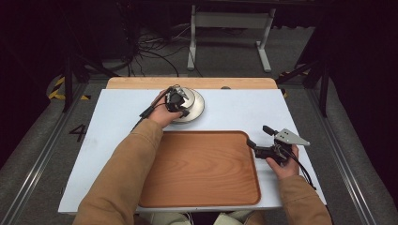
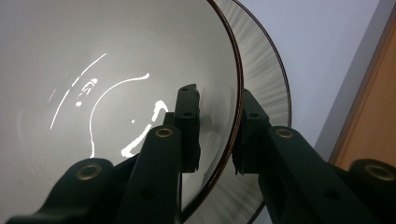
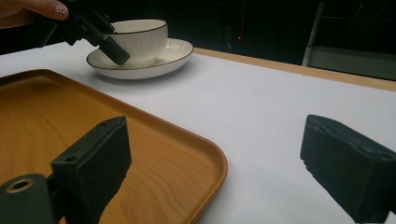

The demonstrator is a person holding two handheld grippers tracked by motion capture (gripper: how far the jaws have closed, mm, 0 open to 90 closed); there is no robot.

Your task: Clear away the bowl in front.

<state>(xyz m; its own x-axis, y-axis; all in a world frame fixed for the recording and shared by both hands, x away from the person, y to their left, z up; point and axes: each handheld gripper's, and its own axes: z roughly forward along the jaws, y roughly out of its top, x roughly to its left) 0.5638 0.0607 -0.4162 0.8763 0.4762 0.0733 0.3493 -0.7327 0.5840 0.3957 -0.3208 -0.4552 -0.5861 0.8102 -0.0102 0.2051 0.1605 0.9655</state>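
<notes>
On the white worktop (image 1: 117,122) the biggest thing is the wooden tray (image 1: 202,168), lying at the near side in front of me with nothing on it. At the far side, just beyond the tray's far left corner, stands the saucer (image 1: 197,108), and the white bowl-shaped cup (image 3: 142,39) sits on it; neither has been moved to the tray, so I judge the carrying part of the job not yet begun. My left claw (image 1: 177,102) has reached over the cup, and its own view shows one jaw inside the cup and the other outside, straddling the dark-edged rim (image 2: 237,100). The outer pad lies against the wall; the inner one looks just shy of it, so I take the pinch as nearly made, not firm. My right claw (image 1: 259,136) waits near the tray's right edge with its jaws wide apart and nothing between them. What is left, as I read it: finish the grip on the rim, lift the cup clear of the saucer, and set it down, likely on the tray.
</notes>
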